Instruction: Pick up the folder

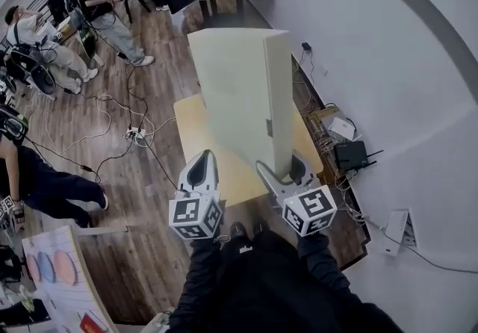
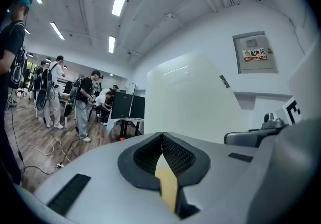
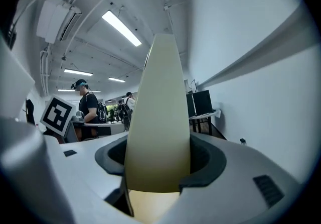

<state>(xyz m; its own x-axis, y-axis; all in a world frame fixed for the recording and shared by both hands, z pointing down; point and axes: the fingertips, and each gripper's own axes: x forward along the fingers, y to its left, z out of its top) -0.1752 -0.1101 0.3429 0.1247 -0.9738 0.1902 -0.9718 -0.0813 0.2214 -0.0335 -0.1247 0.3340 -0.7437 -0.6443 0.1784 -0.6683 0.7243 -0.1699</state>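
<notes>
Folder (image 1: 239,100) stands upright over the table (image 1: 190,119), its lower edge clamped in my right gripper (image 1: 290,173) jaws. Left gripper (image 1: 200,169) jaws are together, empty, just beside it. It looks top-heavy, so I'd grip firmly, lift straight and steady it with the left.

Folder (image 1: 235,100) btm corner hidden in right gripper (image 1: 281,169); wall sign (image 2: 256,53) print too small.

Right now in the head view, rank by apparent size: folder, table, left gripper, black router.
1. folder, though it sits nearer the camera, so its lead is unsure
2. table, partly hidden under it
3. left gripper, also near
4. black router
</notes>
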